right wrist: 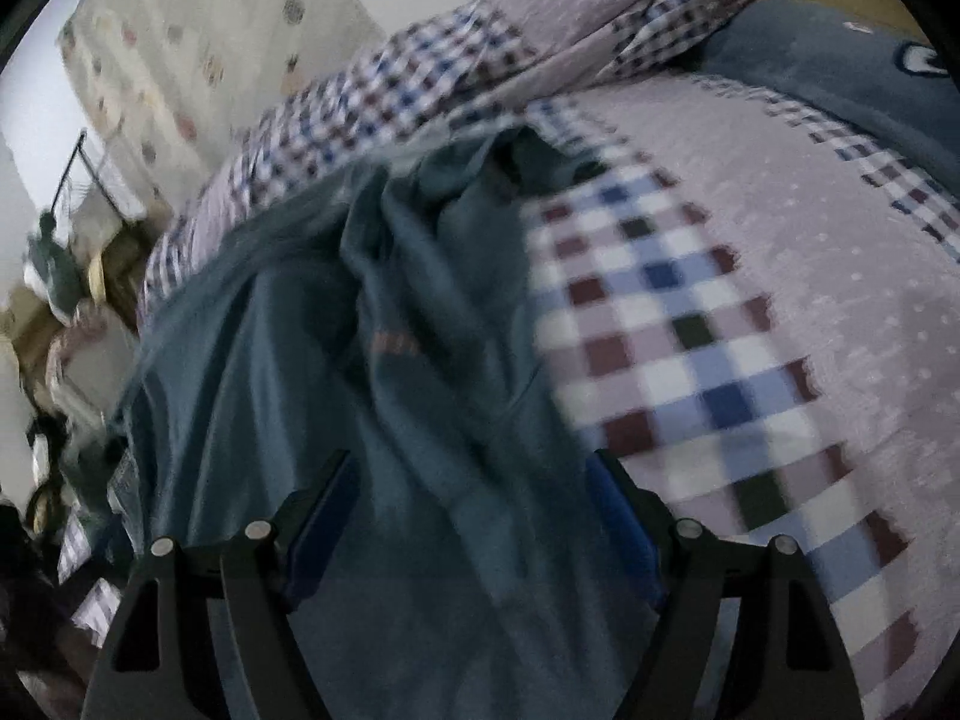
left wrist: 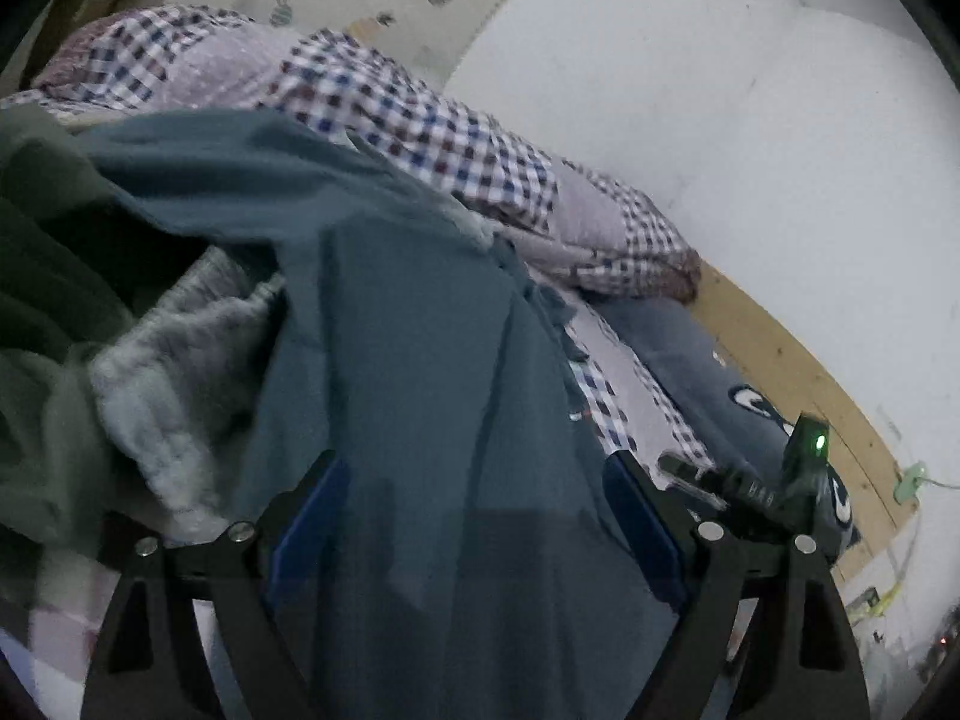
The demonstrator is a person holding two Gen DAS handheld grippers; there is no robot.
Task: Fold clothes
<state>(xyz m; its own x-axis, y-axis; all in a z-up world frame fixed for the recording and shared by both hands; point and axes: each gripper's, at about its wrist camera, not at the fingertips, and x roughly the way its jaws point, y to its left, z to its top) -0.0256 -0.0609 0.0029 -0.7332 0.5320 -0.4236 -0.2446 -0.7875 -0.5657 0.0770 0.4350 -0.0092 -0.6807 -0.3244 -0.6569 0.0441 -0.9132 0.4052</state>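
A teal-blue garment (left wrist: pixel 390 300) lies rumpled over the bed, running from the far pile down to the lens. My left gripper (left wrist: pixel 474 462) hangs over it with its jaws wide apart; the blue pads (left wrist: pixel 318 516) stand clear on either side of the cloth and pinch nothing. In the right wrist view the same teal garment (right wrist: pixel 300 360) stretches away in long folds. My right gripper (right wrist: pixel 474 459) is open above it, the cloth passing under and between its fingers without being pinched.
A grey fleecy garment (left wrist: pixel 180 360) and a dark green one (left wrist: pixel 48 240) are heaped at the left. A checked quilt (left wrist: pixel 420 114) is bunched behind, a blue pillow (left wrist: pixel 678 354) by the wooden headboard (left wrist: pixel 780 360). The checked bedsheet (right wrist: pixel 660 330) lies to the right.
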